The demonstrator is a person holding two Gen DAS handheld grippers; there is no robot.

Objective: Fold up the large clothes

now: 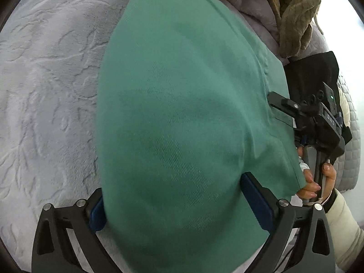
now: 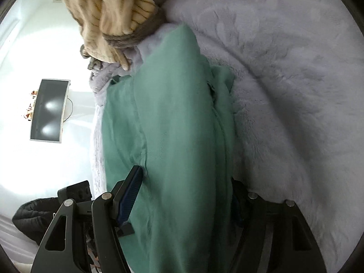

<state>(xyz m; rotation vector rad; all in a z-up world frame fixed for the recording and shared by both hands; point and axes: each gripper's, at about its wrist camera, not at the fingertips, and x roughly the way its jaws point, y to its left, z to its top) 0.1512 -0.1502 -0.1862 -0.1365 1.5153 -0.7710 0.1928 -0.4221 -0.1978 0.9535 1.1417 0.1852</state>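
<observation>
A large green garment (image 1: 182,113) lies on a grey plush blanket (image 1: 50,91). It fills the space between the wide-apart fingers of my left gripper (image 1: 179,204) and drapes over them. In the left wrist view my right gripper (image 1: 279,104) sits at the garment's right edge, with its fingertips against the cloth. In the right wrist view the green garment (image 2: 182,136) runs between the spread fingers of my right gripper (image 2: 184,195) and bunches in folds on the blanket (image 2: 284,79). Both grippers' jaws stand wide with cloth between them.
A pile of beige, brown and grey clothes (image 1: 284,6) lies beyond the garment, also seen in the right wrist view (image 2: 109,11). A black jacket (image 2: 34,216) lies by the bed edge. A monitor (image 2: 49,110) stands on the white surface beyond the bed.
</observation>
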